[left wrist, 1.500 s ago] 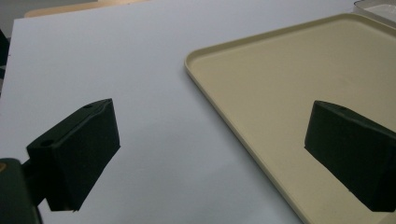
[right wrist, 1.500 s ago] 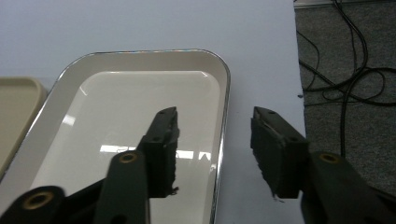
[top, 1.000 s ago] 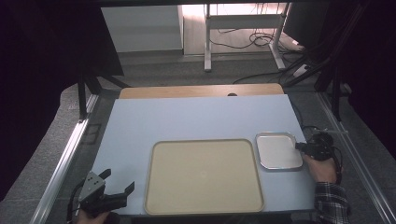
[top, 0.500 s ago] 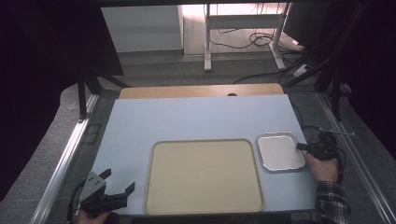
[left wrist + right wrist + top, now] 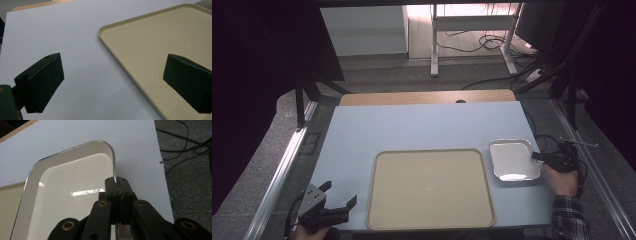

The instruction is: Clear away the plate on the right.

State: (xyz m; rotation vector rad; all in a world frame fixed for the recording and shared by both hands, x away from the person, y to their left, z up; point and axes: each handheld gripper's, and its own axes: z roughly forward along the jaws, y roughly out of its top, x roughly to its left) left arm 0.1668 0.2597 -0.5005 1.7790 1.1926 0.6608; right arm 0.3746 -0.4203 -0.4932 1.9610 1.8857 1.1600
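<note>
At the table's right edge, the right gripper (image 5: 116,182) pinches the right rim of the small shiny metal tray (image 5: 512,160), just right of the large beige plastic tray (image 5: 430,189), while the left gripper (image 5: 329,205) waits, jaws apart, at the near-left corner.

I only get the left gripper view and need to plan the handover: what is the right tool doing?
Observer: The right tool is shut on the rim of the small metal tray.
Operator: Where does that tray sit?
Observer: Flat on the blue table, just right of the beige tray.
Operator: Anything loaded in the metal one?
Observer: Nothing; its floor just reflects light.
Operator: And my left tool?
Observer: The left tool is open at the table's near left corner, holding nothing.
</note>
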